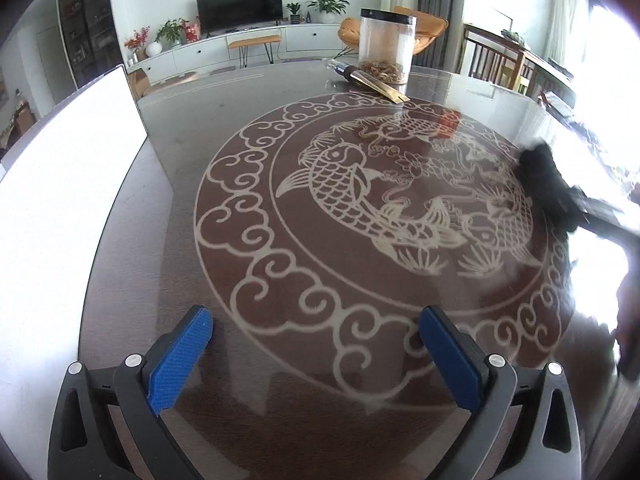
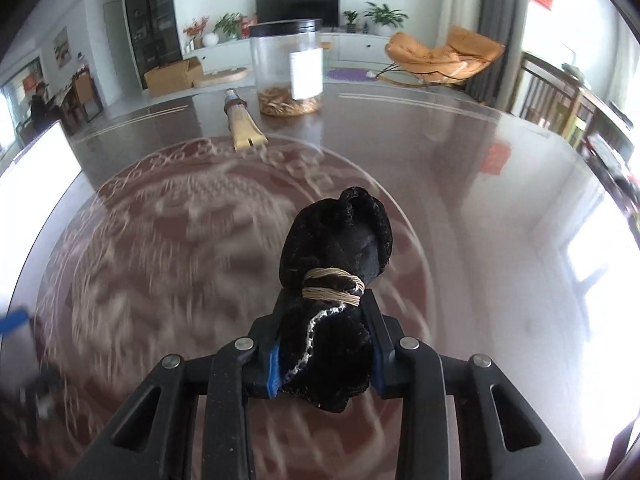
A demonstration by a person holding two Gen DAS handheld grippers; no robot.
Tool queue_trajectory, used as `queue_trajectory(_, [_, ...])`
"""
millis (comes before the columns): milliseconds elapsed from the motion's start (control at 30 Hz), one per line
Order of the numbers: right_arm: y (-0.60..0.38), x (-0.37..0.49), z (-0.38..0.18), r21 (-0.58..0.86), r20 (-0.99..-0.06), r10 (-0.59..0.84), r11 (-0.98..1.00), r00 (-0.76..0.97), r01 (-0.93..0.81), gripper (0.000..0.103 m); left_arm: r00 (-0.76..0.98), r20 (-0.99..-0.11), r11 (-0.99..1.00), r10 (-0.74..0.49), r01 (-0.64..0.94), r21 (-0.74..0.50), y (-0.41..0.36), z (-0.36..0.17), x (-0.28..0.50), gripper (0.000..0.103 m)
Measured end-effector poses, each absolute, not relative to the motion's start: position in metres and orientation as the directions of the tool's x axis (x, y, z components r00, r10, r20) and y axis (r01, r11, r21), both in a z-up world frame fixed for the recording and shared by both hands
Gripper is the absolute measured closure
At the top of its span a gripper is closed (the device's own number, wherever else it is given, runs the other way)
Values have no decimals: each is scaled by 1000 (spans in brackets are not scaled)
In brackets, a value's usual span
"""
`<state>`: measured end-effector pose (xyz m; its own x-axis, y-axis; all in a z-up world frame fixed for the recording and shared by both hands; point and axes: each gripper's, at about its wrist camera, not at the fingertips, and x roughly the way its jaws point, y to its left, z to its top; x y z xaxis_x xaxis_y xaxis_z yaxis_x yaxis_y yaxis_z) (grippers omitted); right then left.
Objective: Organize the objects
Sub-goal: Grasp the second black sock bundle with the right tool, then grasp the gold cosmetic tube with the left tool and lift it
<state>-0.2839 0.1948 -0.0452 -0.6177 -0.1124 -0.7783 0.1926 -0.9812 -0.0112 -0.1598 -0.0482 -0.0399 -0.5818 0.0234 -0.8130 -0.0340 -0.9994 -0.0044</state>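
My right gripper (image 2: pixel 325 344) is shut on a black velvet pouch (image 2: pixel 336 240) tied with tan string and holds it above the round table (image 2: pixel 460 168). The pouch also shows at the right of the left wrist view (image 1: pixel 544 176). My left gripper (image 1: pixel 316 344) is open and empty over the near part of the table, with blue pads (image 1: pixel 180 356). A clear jar (image 1: pixel 386 48) with a black lid stands at the table's far side; it also shows in the right wrist view (image 2: pixel 288 68). A gold tube (image 2: pixel 242 126) lies beside it, seen too in the left wrist view (image 1: pixel 372 80).
A white board (image 1: pixel 68 176) stands at the table's left edge. The glass tabletop (image 1: pixel 248 104) shows a fish and cloud pattern. Wooden chairs (image 1: pixel 500 64) stand past the far right rim. An orange lounge chair (image 2: pixel 440 56) and a TV unit are behind.
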Motion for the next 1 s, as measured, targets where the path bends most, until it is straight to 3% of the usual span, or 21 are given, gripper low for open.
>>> queue_trajectory(133, [210,-253,-41,7,-778,-102,-988,-620,153,70,-508,-860,-999,49,-17,-47,-42,-37,-212,0])
queue_trajectory(267, [208,-247,-40,-25,-779,-78,-987,-622,156,66,-485,-833,-948,267,26,-319,-54,-27,-282,0])
queue_trajectory(500, [213,-247,-39,-10,-779,-92,-987,-620,159,65,-510,-835,-964,207,38,-262,-24,-20,-395,0])
queue_trajectory(733, [212,-248,-40,-6,-780,-98,-986,-619,164,63,-542,-831,-969,124,114,-219,-17,-28,-459,0])
queue_trajectory(900, [212,-250,-40,-3,-780,-101,-986,-618,165,62,-517,-856,-993,-19,106,-43,-2,-39,-482,0])
queue_trajectory(933, [212,-250,-40,-3,-780,-101,-986,-618,165,62,-511,-859,-997,-36,77,-4,3,-41,-483,5])
queue_trajectory(967, [212,-250,-40,-3,-780,-101,-986,-618,165,62,-554,-832,-1000,-7,28,-11,5,-37,-477,19])
queue_trajectory(1000, [212,-250,-40,-3,-780,-101,-986,-618,165,62,-580,-815,-1000,6,-2,-7,6,-33,-472,52])
